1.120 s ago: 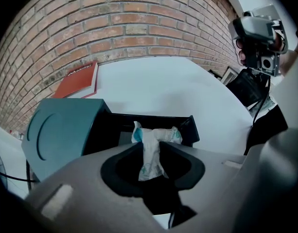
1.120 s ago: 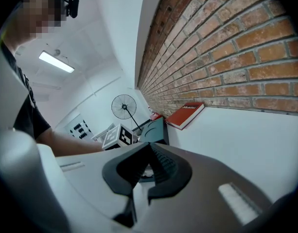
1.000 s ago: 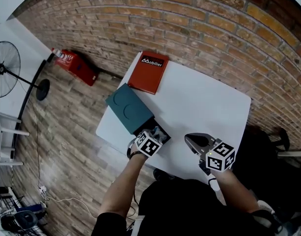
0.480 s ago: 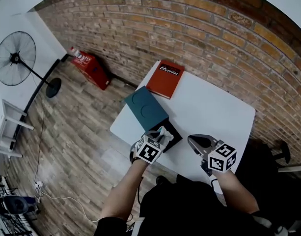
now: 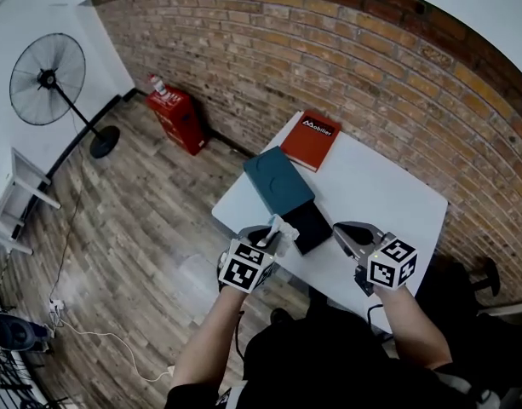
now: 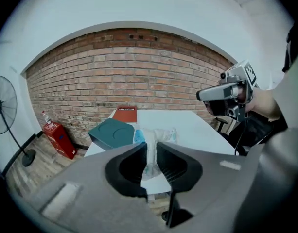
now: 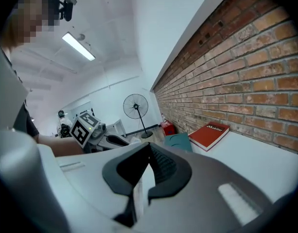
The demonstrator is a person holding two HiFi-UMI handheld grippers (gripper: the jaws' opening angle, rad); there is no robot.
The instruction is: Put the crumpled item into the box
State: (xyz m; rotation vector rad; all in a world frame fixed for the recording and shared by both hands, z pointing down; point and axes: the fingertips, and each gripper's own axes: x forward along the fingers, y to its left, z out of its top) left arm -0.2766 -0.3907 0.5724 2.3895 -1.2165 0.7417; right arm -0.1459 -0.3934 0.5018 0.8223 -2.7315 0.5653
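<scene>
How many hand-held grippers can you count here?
2. The left hand-held gripper, at the near edge of the table, pinches the crumpled item; the right hand-held gripper, beside it, is shut and empty.

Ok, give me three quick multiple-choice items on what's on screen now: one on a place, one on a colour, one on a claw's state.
1. Where does the red book lie?
A) at the table's far corner, by the brick wall
B) on the floor beside the fan
C) under the table

2. What colour is the box lid?
A) yellow
B) teal
C) white

3. What is the left claw doing?
A) open and empty
B) shut on the crumpled item
C) gripping the red book

Answers:
1 A: the book sits beyond the box at the wall-side edge.
2 B: both the head view and the left gripper view show it teal.
3 B: the left gripper view shows the pads pressing the item.
</scene>
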